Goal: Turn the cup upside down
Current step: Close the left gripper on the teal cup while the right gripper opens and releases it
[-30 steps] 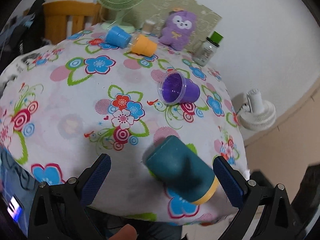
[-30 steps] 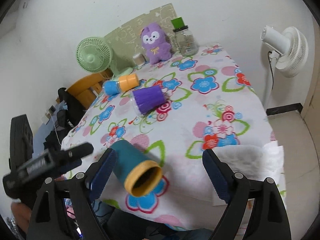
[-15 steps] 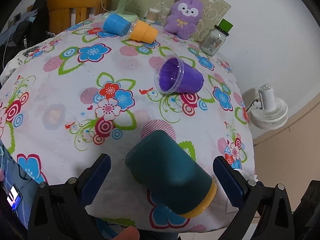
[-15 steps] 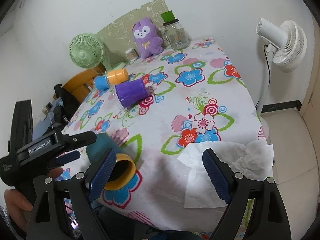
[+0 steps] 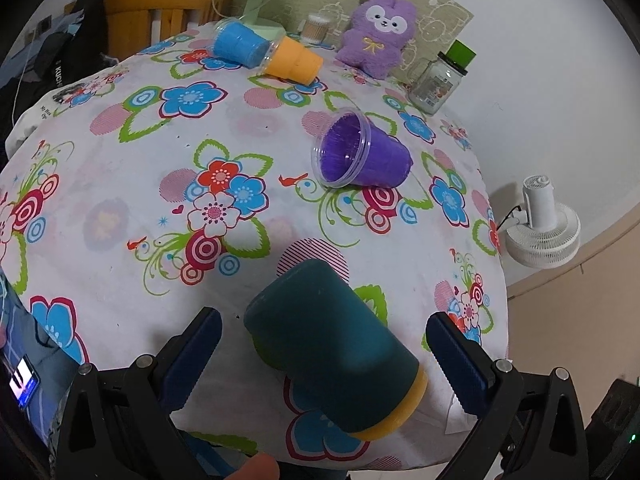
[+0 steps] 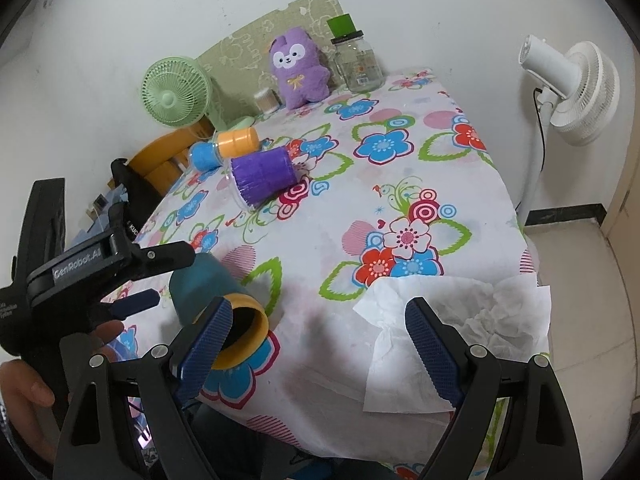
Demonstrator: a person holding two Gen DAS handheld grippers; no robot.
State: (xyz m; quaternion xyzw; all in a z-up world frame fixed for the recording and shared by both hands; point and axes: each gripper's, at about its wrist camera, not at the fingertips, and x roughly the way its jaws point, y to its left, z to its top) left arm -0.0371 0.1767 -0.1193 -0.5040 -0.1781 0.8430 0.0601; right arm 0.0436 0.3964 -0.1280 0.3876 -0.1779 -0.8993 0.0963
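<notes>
A teal cup (image 5: 332, 352) with a yellow rim lies on its side near the table's front edge; it also shows in the right wrist view (image 6: 208, 292), mouth towards me. My left gripper (image 5: 324, 344) is open, its fingers on either side of the cup, not touching. My right gripper (image 6: 320, 336) is open and empty, to the right of the cup. A purple cup (image 5: 360, 152) lies on its side mid-table. A blue cup (image 5: 240, 44) and an orange cup (image 5: 298, 62) lie on their sides at the back.
A floral cloth (image 5: 120, 184) covers the table. A purple plush (image 5: 380, 34), glass jar (image 5: 438, 80), green fan (image 6: 176, 92) and small pot stand at the back. White tissue (image 6: 452, 328) lies at the front right corner. A white floor fan (image 6: 576, 84) stands beside the table.
My left gripper has moved in so the teal cup now sits between its fingers. My right gripper has shifted to the right, over the tissue area. The cups have not moved.
</notes>
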